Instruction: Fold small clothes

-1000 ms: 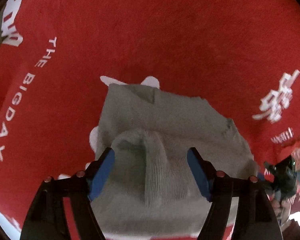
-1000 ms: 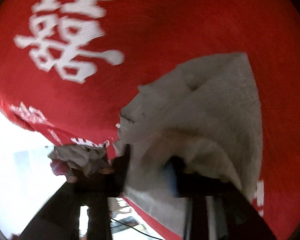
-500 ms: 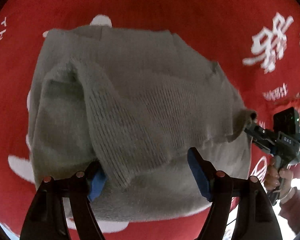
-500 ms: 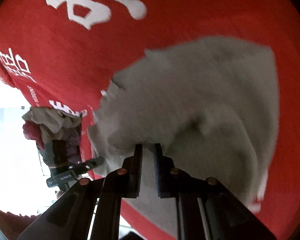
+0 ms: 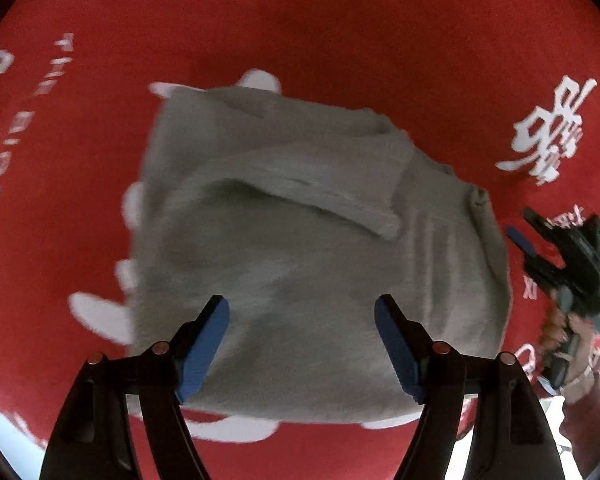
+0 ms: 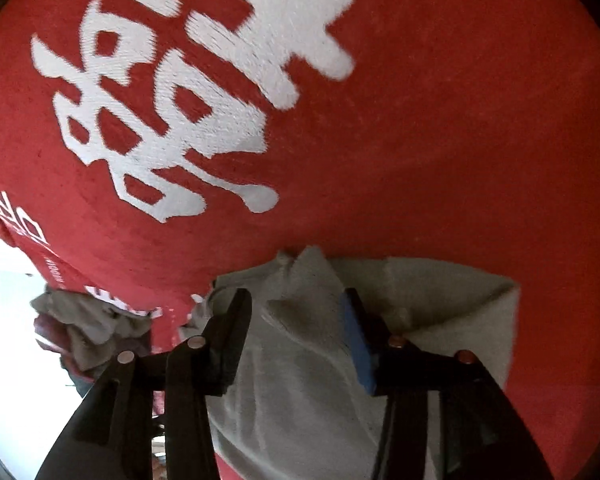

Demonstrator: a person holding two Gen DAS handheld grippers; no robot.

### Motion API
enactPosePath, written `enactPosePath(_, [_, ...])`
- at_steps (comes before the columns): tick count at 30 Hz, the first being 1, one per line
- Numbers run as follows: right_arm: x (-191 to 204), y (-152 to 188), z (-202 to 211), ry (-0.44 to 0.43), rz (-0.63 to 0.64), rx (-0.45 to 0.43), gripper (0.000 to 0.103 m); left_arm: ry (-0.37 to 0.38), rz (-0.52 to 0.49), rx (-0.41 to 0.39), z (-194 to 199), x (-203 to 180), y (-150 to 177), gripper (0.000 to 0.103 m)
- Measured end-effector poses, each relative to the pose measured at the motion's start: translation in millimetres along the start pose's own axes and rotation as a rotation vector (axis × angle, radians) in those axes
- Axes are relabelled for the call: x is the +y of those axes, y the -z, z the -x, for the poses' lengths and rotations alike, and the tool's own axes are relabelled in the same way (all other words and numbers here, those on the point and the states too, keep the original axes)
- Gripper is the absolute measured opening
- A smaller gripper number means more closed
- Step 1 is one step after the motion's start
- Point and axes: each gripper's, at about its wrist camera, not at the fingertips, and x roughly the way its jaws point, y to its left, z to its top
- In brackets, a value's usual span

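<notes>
- The grey knit garment (image 5: 312, 240) lies folded on the red cloth (image 5: 340, 40).
- The left tool (image 5: 302, 344) hovers above it, jaws wide, empty.
- The right tool (image 6: 296, 340), jaws just opened, grips nothing.

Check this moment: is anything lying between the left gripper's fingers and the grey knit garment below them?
Nothing visible. The left gripper hangs open directly over the grey knit garment, which lies folded on the red cloth. The right gripper sits off at the garment's edge, clear of that path.
</notes>
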Motion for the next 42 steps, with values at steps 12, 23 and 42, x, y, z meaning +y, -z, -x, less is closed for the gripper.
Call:
enactPosePath(12, [8.8, 23.3, -40.2, 0.095, 0.148, 0.140, 0.047, -0.027, -0.150, 0.018, -26.0, -36.3, -20.7, 0.075])
enactPosePath(23, [4.2, 25.6, 13.0, 0.165, 0.168, 0.033, 0.053, -0.105, -0.061, -0.161, -37.0, -46.5, -94.2, 0.075])
enactPosePath(42, [65.6, 208.4, -72.0, -0.171, 0.083, 0.375, 0.057, -0.013, -0.128, 0.037, 5.8, 54.4, 43.1, 0.075])
